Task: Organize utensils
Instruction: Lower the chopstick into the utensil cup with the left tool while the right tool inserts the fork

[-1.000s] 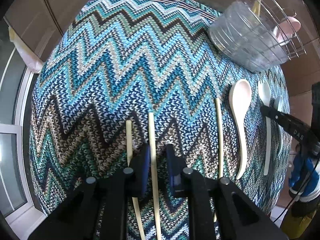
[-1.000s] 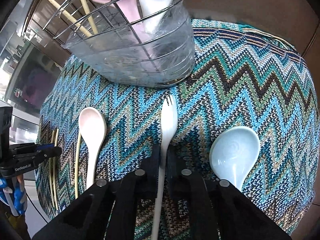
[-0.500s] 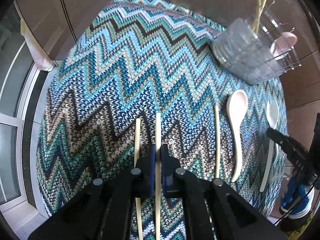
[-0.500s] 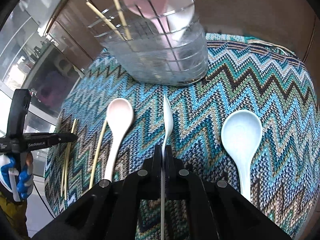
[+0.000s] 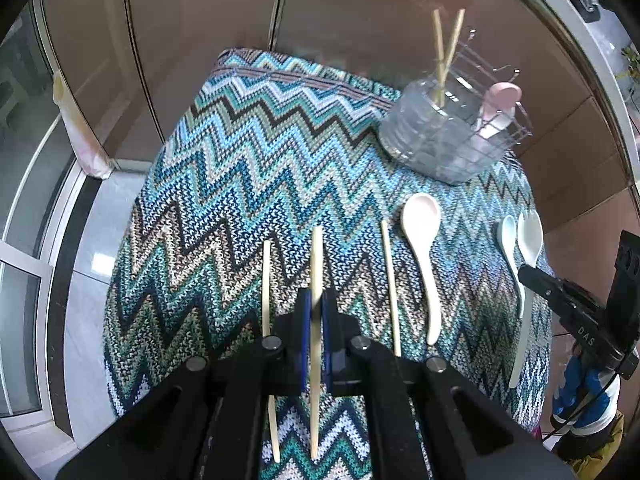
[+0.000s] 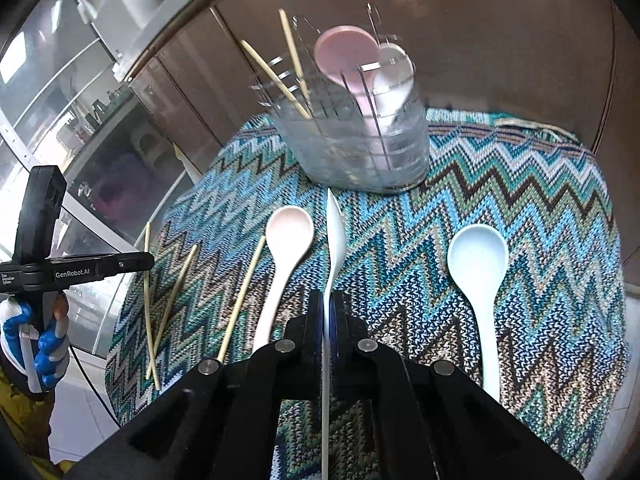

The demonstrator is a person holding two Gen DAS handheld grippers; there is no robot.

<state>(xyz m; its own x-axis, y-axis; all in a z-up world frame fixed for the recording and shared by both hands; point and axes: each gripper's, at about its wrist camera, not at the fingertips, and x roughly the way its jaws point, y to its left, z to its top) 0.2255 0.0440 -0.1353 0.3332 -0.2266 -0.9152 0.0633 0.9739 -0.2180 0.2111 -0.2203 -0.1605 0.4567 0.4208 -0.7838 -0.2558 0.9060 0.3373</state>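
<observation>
In the left wrist view, the left gripper (image 5: 316, 312) is clamped narrow on a chopstick (image 5: 316, 264), which runs forward between its blue pads above the zigzag cloth (image 5: 240, 184). A second chopstick (image 5: 266, 280) lies on the cloth just to its left and a third chopstick (image 5: 389, 280) to its right, beside a pink-white spoon (image 5: 422, 248). Farther right a pale blue spoon (image 5: 509, 248) lies on the cloth, and the right gripper (image 5: 532, 276) holds a white spork (image 5: 529, 248) just beside it. The clear holder (image 5: 440, 144) stands at the far right corner of the cloth with two chopsticks and two spoons upright inside. In the right wrist view, the right gripper (image 6: 328, 312) is closed on the handle of the white spork (image 6: 334, 236), seen edge-on and pointing toward the clear holder (image 6: 360, 156). The pink-white spoon (image 6: 286, 248) lies to its left, the pale blue spoon (image 6: 478, 272) to its right. The left gripper (image 6: 148, 261) is at the far left over the cloth's edge.
</observation>
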